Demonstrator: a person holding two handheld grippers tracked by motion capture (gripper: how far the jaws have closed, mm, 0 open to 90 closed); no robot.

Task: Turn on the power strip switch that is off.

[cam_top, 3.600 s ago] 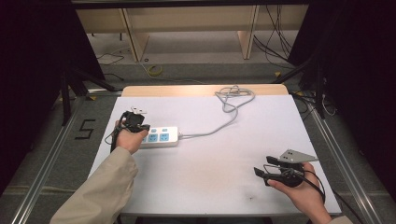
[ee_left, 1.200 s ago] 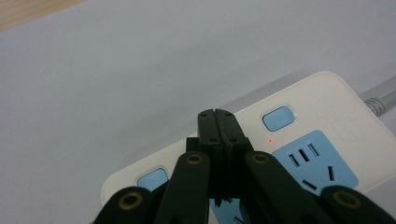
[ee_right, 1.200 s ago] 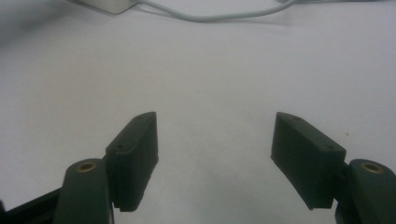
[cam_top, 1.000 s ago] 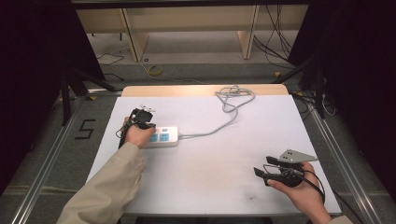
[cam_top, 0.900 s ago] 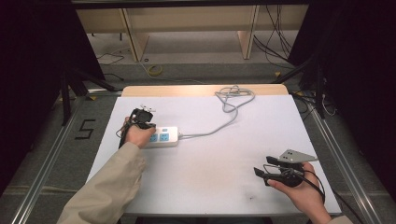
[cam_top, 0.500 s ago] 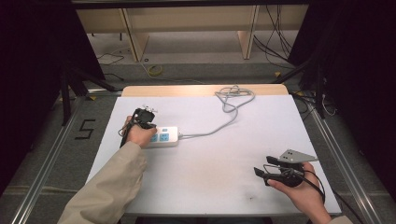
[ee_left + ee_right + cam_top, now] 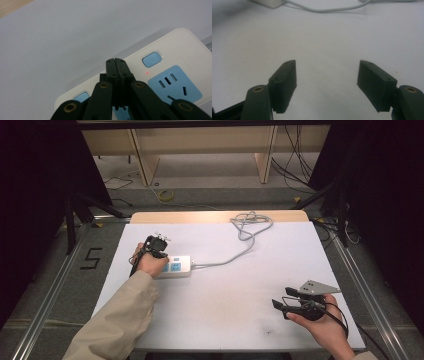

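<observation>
Power strip [image 7: 175,266]: white, blue sockets, lying at the table's [image 7: 225,315] left-middle; I read a small red light beside its blue switch [image 7: 151,59]. Cord [image 7: 235,251]: grey, running right and back to a loose coil at the far edge. My left gripper [image 7: 117,65]: jaws pressed together, tips over the strip's top face between two switches. My right gripper [image 7: 325,82]: jaws wide apart, low over bare table near the right front, well apart from the strip.
</observation>
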